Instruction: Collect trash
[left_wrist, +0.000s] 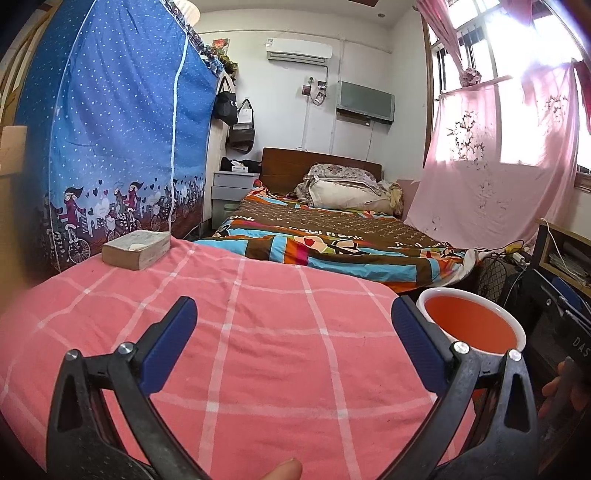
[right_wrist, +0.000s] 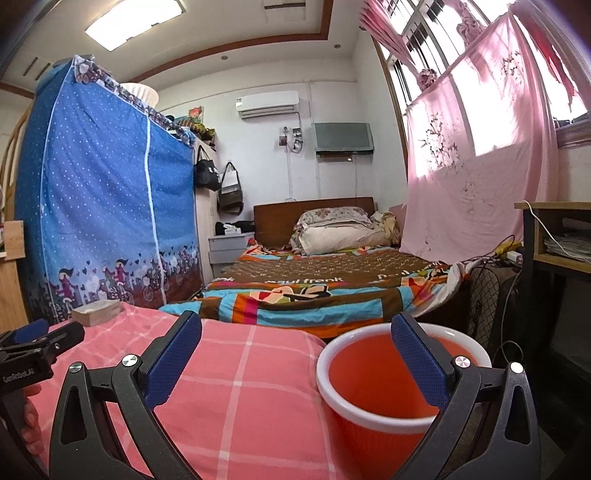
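Left wrist view shows a bedroom. The biggest thing is the blue wardrobe (left_wrist: 122, 140) with white dots, standing on the left. Behind it is the bed (left_wrist: 332, 236) with a bright striped blanket and pillows (left_wrist: 343, 188) at the far end. A pink curtain (left_wrist: 498, 162) hangs by the window on the right.

Close to the camera is a table covered with a pink checked cloth (left_wrist: 236, 354). It fills most of the low part of both views. A thick old book (left_wrist: 136, 248) lies on the far left part of the cloth.

The red trash bin (right_wrist: 384, 384) with a white rim stands just beside the right edge of the table. It looks empty inside. No trash can be seen on the cloth.

The left tongs (left_wrist: 293, 343) are spread wide over the pink cloth and pinch nothing. A fingertip (left_wrist: 284, 470) shows at the bottom edge.

The right tongs (right_wrist: 295, 358) are spread wide too and pinch nothing. One blue pad (right_wrist: 419, 365) sits in front of the bin's opening, and the other is over the cloth. In the right wrist view, the left tongs also show at the far left edge.
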